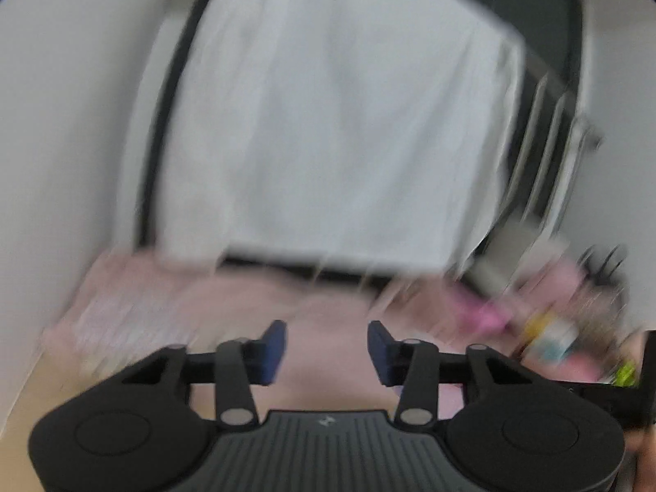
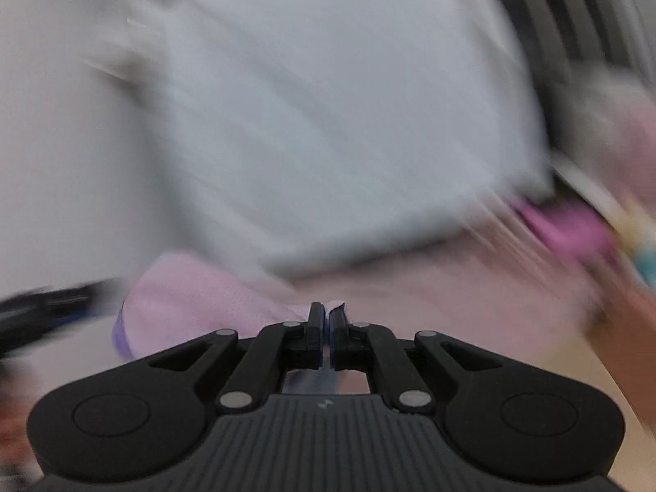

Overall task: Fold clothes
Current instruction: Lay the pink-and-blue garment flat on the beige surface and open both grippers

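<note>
Both views are blurred by motion. A pale pink garment lies spread on the surface in front of my left gripper, which is open and empty, its blue pads apart above the cloth. In the right wrist view the same pink garment has a purple trimmed edge at the left. My right gripper is shut on an edge of this garment, and a bit of pink cloth sticks up between the fingertips.
A white cloth hangs at the back over a dark frame, also in the right wrist view. Bright pink and coloured items lie at the right. A tan tabletop shows at the lower left. The left gripper shows dark at the left edge.
</note>
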Available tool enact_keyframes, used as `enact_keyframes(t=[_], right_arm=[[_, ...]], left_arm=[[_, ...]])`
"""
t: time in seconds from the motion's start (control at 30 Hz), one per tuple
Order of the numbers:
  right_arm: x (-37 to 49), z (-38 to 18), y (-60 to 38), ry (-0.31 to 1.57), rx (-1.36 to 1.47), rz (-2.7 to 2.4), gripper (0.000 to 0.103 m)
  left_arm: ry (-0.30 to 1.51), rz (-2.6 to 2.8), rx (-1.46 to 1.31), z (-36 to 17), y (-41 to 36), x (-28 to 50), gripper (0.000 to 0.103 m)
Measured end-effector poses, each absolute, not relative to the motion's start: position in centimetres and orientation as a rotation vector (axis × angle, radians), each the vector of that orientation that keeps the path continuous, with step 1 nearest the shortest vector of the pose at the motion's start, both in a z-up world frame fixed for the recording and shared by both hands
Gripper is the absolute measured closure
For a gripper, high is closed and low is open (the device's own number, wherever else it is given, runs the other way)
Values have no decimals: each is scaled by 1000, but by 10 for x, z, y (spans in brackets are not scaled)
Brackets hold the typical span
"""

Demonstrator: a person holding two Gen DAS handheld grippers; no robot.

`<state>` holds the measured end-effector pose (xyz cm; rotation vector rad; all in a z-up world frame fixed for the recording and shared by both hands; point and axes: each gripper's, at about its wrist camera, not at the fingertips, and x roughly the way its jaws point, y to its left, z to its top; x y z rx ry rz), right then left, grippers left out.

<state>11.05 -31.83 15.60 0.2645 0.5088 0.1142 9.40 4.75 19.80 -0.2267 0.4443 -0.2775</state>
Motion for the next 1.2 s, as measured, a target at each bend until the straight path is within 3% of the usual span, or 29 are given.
enact_keyframes(t=[0.1, 0.13, 0.17, 0.2, 0.27, 0.37, 0.4, 0.43, 0.47, 0.5, 0.57, 0.63, 0.77, 0.9, 1.03, 1.1, 1.2], right_arm=[[122, 62, -360, 717, 228, -109, 94], [111, 44, -370, 728, 218, -128, 91], [95, 38, -372, 696, 204, -116, 74], [76, 34, -372, 648, 187, -95, 47], [50, 27, -368, 595, 154, -24, 30], [38, 15, -353, 616, 99, 108, 34], [39, 11, -344, 633, 72, 143, 46], [40, 6, -336, 654, 51, 173, 56], [43, 1, -330, 682, 41, 190, 75], [43, -4, -323, 701, 30, 206, 81], [35, -8, -311, 699, -6, 221, 83], [25, -9, -301, 694, -50, 213, 88], [-10, -9, -279, 694, -106, 212, 96], [-59, -5, -235, 711, -115, 372, 95], [-107, 15, -231, 580, -14, 445, 86], [-116, 22, -242, 524, -7, 336, 57], [-102, 15, -241, 575, -42, 281, 49]], left_arm=[[537, -254, -259, 149, 80, 47, 62], [546, -280, -265, 137, 86, 26, 54], [548, -314, -258, 130, 85, 4, 49], [549, -350, -251, 123, 82, -15, 42], [542, -446, -236, 111, 62, -36, 38], [585, -473, -149, 84, 24, -45, 37], [606, -468, -113, 74, 10, -45, 41], [627, -463, -76, 64, -4, -46, 57], [647, -458, -40, 54, -18, -46, 67], [667, -453, -3, 44, -32, -47, 79], [705, -439, 66, 25, -57, -48, 82], [716, -407, 82, 19, -50, -50, 94], [687, -376, 31, 26, -39, -62, 94], [658, -344, -19, 33, -28, -73, 86], [629, -313, -69, 39, -17, -84, 83], [614, -298, -94, 42, -11, -90, 73], [592, -274, -132, 47, -3, -98, 54]])
